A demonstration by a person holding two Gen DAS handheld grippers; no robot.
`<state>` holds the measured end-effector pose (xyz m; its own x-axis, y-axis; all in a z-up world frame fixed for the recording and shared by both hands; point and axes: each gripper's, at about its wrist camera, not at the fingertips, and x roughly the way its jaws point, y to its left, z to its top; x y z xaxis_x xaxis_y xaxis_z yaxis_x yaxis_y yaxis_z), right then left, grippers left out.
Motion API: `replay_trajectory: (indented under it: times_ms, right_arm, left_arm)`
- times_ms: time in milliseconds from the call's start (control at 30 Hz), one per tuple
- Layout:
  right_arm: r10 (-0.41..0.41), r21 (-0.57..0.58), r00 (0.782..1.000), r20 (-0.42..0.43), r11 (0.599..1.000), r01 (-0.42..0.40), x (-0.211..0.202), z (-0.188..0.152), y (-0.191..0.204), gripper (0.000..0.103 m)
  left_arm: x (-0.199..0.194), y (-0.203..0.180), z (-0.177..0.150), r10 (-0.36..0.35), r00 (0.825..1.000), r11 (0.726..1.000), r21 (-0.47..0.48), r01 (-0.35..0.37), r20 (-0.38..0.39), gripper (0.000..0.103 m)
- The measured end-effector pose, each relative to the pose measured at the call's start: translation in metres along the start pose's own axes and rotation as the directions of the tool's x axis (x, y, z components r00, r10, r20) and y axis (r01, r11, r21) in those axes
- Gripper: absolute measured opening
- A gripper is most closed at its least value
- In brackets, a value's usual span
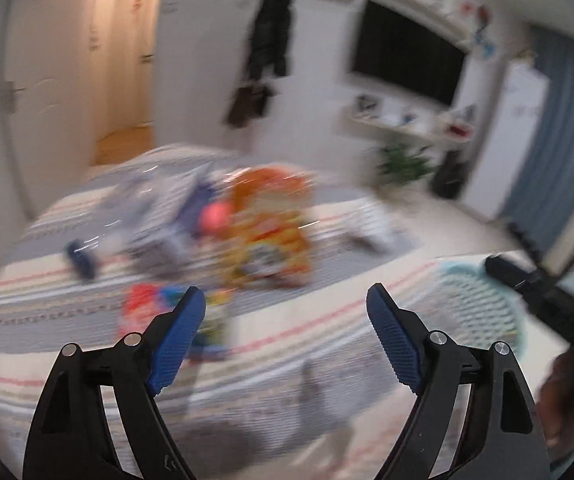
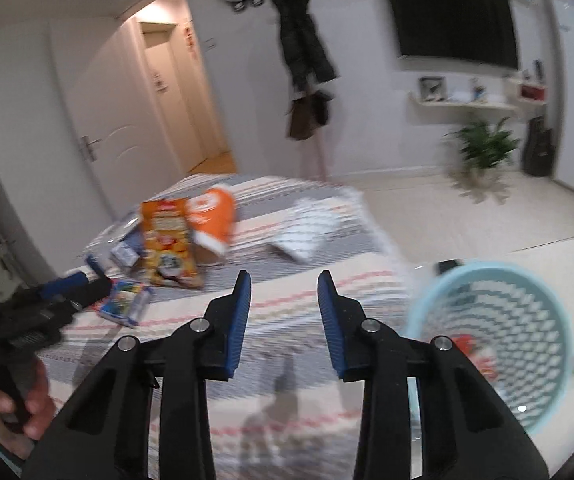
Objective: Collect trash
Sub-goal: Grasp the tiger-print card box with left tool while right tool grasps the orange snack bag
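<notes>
in my left wrist view, my left gripper [image 1: 286,294] has its two blue pads spread wide and nothing sits between them. it hangs over the striped bed cover [image 1: 295,344]. this picture is very blurry. past the pads i see a pile of trash on the bed. a big orange snack bag [image 1: 267,224] stands in the middle of the pile. a small red and blue wrapper [image 1: 155,304] lies just by my left pad. far to the right is the light blue basket [image 1: 483,304], and my other gripper's black tip pokes in over it.

in my right wrist view, my right gripper [image 2: 285,282] has its pads closer together, a narrow gap, and it holds nothing. the bed is under it. the light blue basket [image 2: 535,320] sits on the right, near my right pad, with something red inside it [image 2: 473,346]. the orange snack bag [image 2: 169,236] stands far back on the left. a small blue wrapper [image 2: 127,304] lies near it. my left gripper [image 2: 75,284] is at the left edge, and a hand [image 2: 19,412] grips its handle.
</notes>
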<state>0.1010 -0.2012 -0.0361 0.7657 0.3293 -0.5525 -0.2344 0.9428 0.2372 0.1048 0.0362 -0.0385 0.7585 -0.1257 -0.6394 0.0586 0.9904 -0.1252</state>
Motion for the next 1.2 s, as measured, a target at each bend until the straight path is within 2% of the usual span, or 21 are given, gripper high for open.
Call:
replay_trajectory:
  times_ms: [100, 200, 300, 333, 400, 500, 667, 800, 933, 1000, 1100, 1167, 1200]
  right_arm:
    - [0.018, -0.013, 0.999, -0.043, 1.0, -0.018, 0.033, -0.002, 0.019, 0.032]
    - [0.01, -0.027, 0.995, -0.096, 1.0, -0.013, 0.064, -0.008, 0.034, 0.032]
    - [-0.009, -0.043, 0.988, -0.152, 0.999, 0.003, 0.084, -0.015, 0.045, 0.031]
    - [-0.031, -0.058, 0.987, -0.158, 0.998, 0.022, 0.086, -0.016, 0.047, 0.031]
    - [-0.024, -0.075, 0.988, -0.155, 0.997, 0.013, 0.086, -0.017, 0.051, 0.032]
    - [-0.033, -0.079, 0.981, -0.19, 0.997, 0.018, 0.091, -0.021, 0.048, 0.032]
    - [0.002, -0.077, 0.984, -0.18, 0.997, -0.016, 0.088, -0.022, 0.047, 0.032]
    - [0.027, -0.074, 0.981, -0.195, 0.996, -0.042, 0.089, -0.023, 0.047, 0.032]
    - [0.037, -0.077, 0.977, -0.209, 0.996, -0.054, 0.092, -0.022, 0.05, 0.04]
    - [0.04, -0.085, 0.976, -0.213, 0.995, -0.059, 0.092, -0.02, 0.054, 0.041]
    - [0.055, -0.104, 0.974, -0.22, 0.991, -0.079, 0.095, -0.012, 0.065, 0.044]
    - [0.051, -0.137, 0.978, -0.203, 0.987, -0.08, 0.095, -0.002, 0.077, 0.046]
    - [0.054, -0.149, 0.979, -0.196, 0.985, -0.084, 0.094, 0.003, 0.08, 0.051]
  left_arm:
    - [0.012, 0.025, -0.008, 0.064, 0.997, 0.997, -0.039, -0.065, -0.035, 0.083]
    - [0.026, 0.035, -0.012, 0.073, 0.994, 0.996, -0.044, -0.077, -0.087, 0.083]
    - [0.037, 0.033, -0.009, 0.13, 0.986, 0.991, 0.004, -0.13, -0.102, 0.083]
    - [0.042, 0.03, -0.008, 0.174, 0.979, 0.985, 0.033, -0.172, -0.104, 0.083]
    - [0.042, 0.027, -0.009, 0.226, 0.968, 0.973, 0.058, -0.221, -0.104, 0.082]
    - [0.043, 0.028, -0.008, 0.283, 0.954, 0.958, 0.087, -0.275, -0.101, 0.074]
    - [0.014, 0.047, -0.023, 0.265, 0.959, 0.963, 0.075, -0.258, -0.106, 0.071]
    - [-0.016, 0.092, -0.039, 0.215, 0.969, 0.974, -0.05, -0.222, -0.124, 0.071]
    - [-0.03, 0.131, -0.045, 0.2, 0.971, 0.965, -0.146, -0.218, -0.131, 0.07]
    - [-0.037, 0.144, -0.046, 0.159, 0.979, 0.968, -0.177, -0.179, -0.124, 0.071]
    - [-0.034, 0.143, -0.036, 0.033, 0.992, 0.973, -0.221, -0.059, -0.121, 0.079]
    - [-0.026, 0.134, -0.032, -0.012, 0.992, 0.966, -0.257, -0.02, -0.124, 0.091]
    - [-0.015, 0.131, -0.029, -0.014, 0.989, 0.959, -0.284, -0.027, -0.144, 0.091]
